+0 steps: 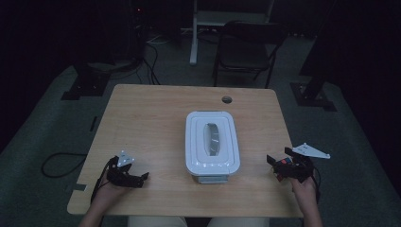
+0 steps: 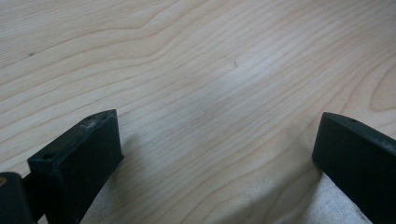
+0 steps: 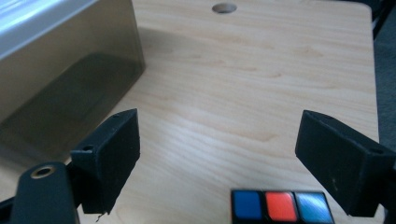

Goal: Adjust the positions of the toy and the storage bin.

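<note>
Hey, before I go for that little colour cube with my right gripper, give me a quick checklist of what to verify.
1. Right gripper open: ok, nothing between the jaws.
2. Cube lined up between the jaws: ok, low in the right gripper view.
3. Cube resting flat on the table: cannot tell.
4. White lidded box out of the way: ok, off to one side.
5. Left gripper open and empty: ok.

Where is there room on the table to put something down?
Bare wood lies left of the box, between it and the left gripper, and behind it toward the hole. The strip right of the box is narrower, and the cube sits by the open right gripper.
</note>
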Demonstrator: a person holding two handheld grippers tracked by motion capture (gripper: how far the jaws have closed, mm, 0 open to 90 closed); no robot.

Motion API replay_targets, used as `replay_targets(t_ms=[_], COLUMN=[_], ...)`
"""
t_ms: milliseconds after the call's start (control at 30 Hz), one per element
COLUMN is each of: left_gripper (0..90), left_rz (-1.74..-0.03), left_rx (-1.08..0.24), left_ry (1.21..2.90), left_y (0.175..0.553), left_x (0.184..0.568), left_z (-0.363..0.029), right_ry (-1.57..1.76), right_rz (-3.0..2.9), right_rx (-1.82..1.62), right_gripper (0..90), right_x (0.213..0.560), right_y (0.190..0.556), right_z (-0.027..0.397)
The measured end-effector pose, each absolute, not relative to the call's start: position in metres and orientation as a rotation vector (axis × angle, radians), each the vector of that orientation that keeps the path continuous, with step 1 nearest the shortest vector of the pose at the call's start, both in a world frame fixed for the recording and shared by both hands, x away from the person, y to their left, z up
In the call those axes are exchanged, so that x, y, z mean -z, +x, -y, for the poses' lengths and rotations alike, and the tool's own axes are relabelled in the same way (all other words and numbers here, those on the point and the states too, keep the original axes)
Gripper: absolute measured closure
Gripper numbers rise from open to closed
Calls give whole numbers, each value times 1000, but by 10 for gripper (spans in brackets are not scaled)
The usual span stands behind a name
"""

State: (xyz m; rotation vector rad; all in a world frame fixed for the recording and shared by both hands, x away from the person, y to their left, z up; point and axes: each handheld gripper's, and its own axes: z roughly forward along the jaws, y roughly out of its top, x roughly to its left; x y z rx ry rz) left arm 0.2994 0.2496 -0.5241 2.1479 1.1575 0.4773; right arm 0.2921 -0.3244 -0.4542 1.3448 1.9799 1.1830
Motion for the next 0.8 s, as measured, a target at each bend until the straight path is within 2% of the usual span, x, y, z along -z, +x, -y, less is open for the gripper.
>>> replay_targets(t_ms=[400, 800], left_gripper=[20, 21], left_rz=[-1145, -1137], left_rx=[-471, -470], left_ry=[2154, 2157], left_y=[299, 300], left_x=[524, 524], left_z=[-249, -250], right_ry=[1280, 1357], right_rz=[-2066, -1974], right_rx=[-1191, -1240], right_gripper=[135, 132], right_x=[471, 482], right_y=[303, 308], right_z=[288, 274])
